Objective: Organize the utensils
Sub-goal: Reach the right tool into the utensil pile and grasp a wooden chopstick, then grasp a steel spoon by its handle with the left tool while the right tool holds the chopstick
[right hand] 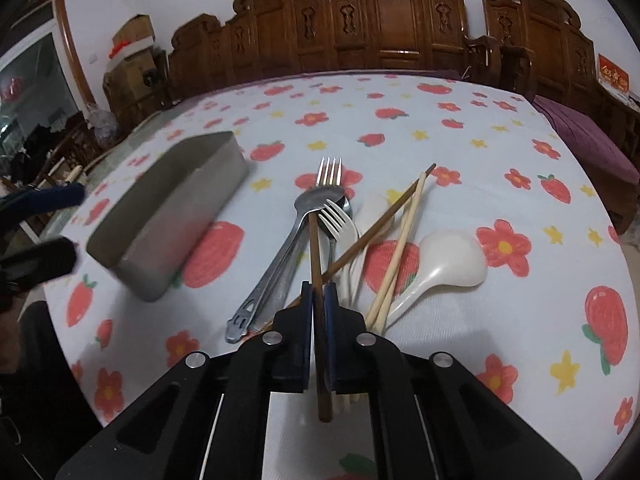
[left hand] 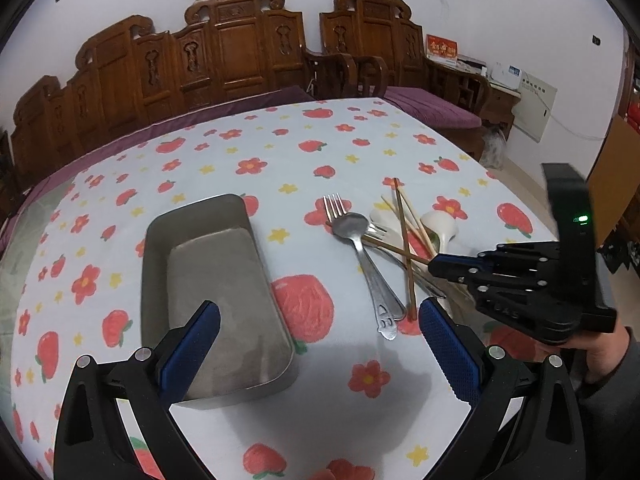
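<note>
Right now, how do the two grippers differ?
The left gripper is open, its fingers spread above the tablecloth near the metal tin, holding nothing. The right gripper is shut on a dark chopstick in the utensil pile. Both have blue pads.

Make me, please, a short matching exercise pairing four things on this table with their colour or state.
Things:
1. metal tray
2. dark chopstick
3. big spoon
4. left tool

States:
a. white plastic
b. open, holding nothing
c. empty, grey
d. clamped in the right tool

Pairs: 1-c, 2-d, 3-a, 4-b
</note>
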Demonstrator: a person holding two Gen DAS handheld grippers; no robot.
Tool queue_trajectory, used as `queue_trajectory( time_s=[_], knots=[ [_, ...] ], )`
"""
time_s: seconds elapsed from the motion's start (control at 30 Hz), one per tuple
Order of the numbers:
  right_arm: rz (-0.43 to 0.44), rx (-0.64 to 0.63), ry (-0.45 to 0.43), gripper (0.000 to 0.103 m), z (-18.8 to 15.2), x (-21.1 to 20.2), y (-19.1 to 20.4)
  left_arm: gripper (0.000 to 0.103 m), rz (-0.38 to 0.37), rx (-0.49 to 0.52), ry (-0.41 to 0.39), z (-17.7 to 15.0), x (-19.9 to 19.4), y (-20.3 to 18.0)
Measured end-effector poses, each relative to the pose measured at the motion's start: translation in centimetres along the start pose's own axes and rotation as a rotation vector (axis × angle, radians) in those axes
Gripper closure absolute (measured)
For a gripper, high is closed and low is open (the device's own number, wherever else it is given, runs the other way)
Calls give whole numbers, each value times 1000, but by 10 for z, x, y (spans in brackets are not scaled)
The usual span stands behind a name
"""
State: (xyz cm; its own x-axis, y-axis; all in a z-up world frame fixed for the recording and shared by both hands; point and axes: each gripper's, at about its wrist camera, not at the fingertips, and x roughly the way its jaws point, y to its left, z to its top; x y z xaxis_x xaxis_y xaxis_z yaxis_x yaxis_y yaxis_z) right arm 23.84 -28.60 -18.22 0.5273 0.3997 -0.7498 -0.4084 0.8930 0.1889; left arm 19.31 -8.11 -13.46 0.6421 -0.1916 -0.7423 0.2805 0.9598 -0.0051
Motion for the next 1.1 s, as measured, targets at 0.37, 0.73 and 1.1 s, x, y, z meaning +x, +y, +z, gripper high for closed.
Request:
queue_trajectory(
  time_s=[0.37, 0.73, 1.1],
  knots=[
    [-41, 106, -161, 97, 9, -43, -29, 23, -29, 20, 42, 10, 30, -21],
    [-79, 138, -194, 97, 8, -43, -45, 56, -9, -1, 138, 28, 95, -33],
    [-74, 138, -207, 96, 10, -43, -42, 79, 86, -17, 233, 35, 140, -31]
  ],
)
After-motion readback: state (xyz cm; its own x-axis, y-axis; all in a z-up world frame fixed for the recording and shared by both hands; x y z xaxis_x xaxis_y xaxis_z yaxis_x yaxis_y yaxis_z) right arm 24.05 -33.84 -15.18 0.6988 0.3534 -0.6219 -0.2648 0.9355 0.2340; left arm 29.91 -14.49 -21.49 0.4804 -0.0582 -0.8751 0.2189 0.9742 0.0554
